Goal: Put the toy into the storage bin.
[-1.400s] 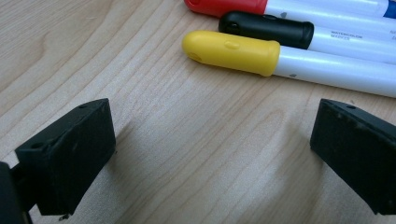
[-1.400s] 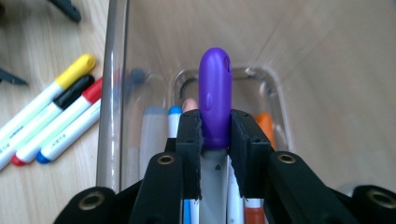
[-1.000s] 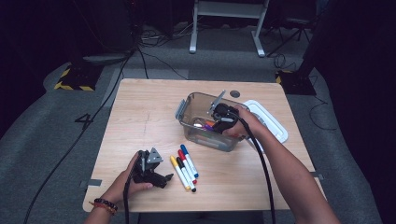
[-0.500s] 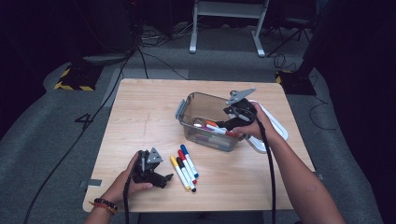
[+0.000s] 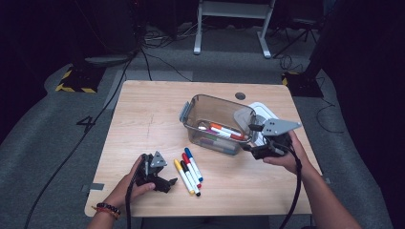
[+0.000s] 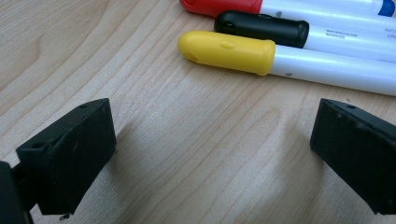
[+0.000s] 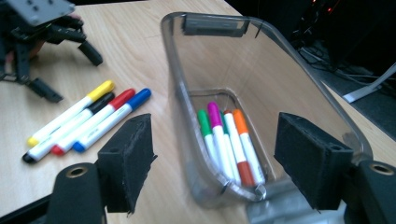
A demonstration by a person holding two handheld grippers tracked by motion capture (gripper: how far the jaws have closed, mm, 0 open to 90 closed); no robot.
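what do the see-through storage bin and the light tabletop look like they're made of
The clear smoke-tinted storage bin looks like glossy hard plastic: the markers and the table show through its walls, and its rim catches highlights. The pale wood-grain tabletop looks like wood or a wood-print laminate with a smooth matte finish; fine grain lines run across it, but the pictures cannot settle which.
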